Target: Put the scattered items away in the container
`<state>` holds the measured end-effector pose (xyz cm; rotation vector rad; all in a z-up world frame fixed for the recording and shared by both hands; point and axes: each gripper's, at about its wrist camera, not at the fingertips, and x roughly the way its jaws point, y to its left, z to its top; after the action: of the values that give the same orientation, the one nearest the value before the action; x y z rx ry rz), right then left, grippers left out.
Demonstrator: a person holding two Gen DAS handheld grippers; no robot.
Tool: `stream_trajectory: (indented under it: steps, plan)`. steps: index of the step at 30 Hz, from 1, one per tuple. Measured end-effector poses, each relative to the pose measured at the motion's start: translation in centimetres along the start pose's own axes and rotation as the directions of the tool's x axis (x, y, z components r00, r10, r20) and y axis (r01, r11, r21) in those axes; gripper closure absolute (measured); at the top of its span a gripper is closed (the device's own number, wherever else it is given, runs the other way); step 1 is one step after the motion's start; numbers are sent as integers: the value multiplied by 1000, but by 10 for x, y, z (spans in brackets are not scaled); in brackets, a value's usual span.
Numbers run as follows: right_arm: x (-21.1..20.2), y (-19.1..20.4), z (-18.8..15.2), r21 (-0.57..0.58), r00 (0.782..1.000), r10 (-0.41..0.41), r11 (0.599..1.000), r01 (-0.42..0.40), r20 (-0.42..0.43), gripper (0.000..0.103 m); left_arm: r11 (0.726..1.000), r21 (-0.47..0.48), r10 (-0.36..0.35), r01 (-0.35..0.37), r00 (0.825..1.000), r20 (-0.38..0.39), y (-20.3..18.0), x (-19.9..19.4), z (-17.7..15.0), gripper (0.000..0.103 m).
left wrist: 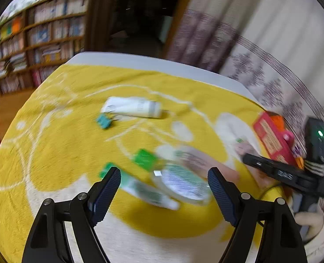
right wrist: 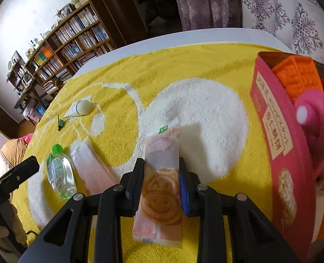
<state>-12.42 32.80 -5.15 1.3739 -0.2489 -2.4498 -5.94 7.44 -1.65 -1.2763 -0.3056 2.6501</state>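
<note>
My right gripper (right wrist: 161, 164) is shut on a pink snack packet (right wrist: 162, 153) printed with a smiling biscuit, held just above the yellow towel (right wrist: 205, 61). To its right stands the red box (right wrist: 269, 118), holding an orange block (right wrist: 297, 76) and a pink toy (right wrist: 315, 114). My left gripper (left wrist: 164, 186) hangs open over a clear bottle with a green cap (left wrist: 179, 182) and touches nothing. A second pink packet (right wrist: 94, 168) lies beside that bottle (right wrist: 59, 171). Farther off lie a white tube (left wrist: 131, 107) and a teal binder clip (left wrist: 104, 120).
The towel covers a white table (left wrist: 184, 65). A bookshelf (left wrist: 41, 32) stands beyond it on the left and patterned curtains (right wrist: 282, 11) hang on the right. The left wrist view is blurred. A gloved hand (left wrist: 315, 225) holds the right gripper's handle.
</note>
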Motion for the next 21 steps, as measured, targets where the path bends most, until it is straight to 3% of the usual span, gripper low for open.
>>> stream_trajectory:
  steps: [3, 8, 18, 21]
  plan:
    - [-1, 0, -2, -5, 1000, 6, 1000, -6, 7, 71, 1000, 22, 8, -8, 1000, -7, -12, -1, -4, 20]
    - [-3, -3, -3, 6, 1000, 25, 1000, -25, 8, 71, 998, -44, 31, -34, 998, -60, -1, 8, -16, 20]
    - [-5, -5, -6, 16, 999, 36, 999, -37, 6, 71, 988, -51, 143, -147, 987, -78, 19, 10, -30, 20]
    - [-5, -5, -5, 16, 999, 37, 999, -37, 6, 71, 987, -5, 161, -161, 984, -74, 14, 19, -24, 20]
